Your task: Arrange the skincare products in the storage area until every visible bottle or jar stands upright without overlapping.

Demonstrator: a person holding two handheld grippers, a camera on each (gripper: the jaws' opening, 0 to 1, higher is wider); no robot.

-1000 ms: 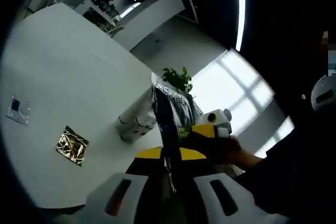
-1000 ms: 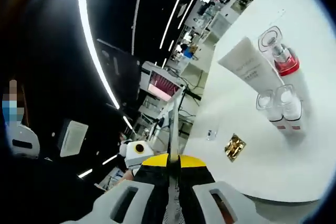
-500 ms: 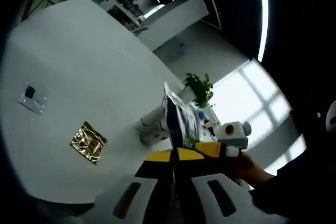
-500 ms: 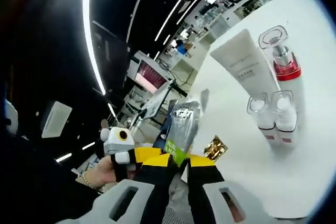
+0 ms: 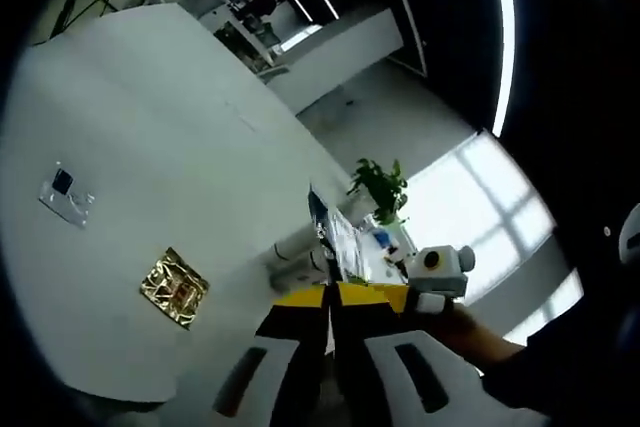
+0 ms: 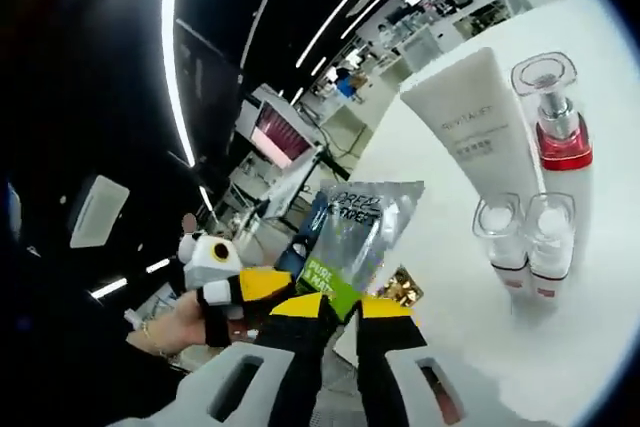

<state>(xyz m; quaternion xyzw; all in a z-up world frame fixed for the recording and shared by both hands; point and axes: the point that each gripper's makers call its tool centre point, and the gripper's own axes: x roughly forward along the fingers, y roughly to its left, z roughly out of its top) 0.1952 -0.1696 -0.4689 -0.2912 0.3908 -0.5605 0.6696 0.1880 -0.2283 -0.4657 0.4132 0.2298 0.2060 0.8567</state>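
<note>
1. Tools first: in the right gripper view my right tool (image 6: 335,309) has its jaws closed on the lower edge of a silvery sachet (image 6: 358,237), and the left tool (image 6: 262,287) comes in from the left, pinching the same sachet by its side.
2. In the left gripper view I see the sachet (image 5: 335,247) edge-on, rising from between the closed jaws of my left tool (image 5: 335,299); the right tool (image 5: 425,282) enters from the right, a hand (image 5: 470,322) behind it.
3. Sachet position: held up in the air above the white worktop (image 6: 470,347), clear of its surface.
4. Beyond it in the right gripper view: a white tube (image 6: 478,132), a red-collared pump bottle (image 6: 560,147) beside it, and two small clear-capped bottles (image 6: 525,242) side by side in front.
5. Loose on the worktop: a gold foil packet (image 5: 175,287) and a small clear packet (image 5: 65,195), well apart.
6. Farther off: a potted plant (image 5: 380,185).
</note>
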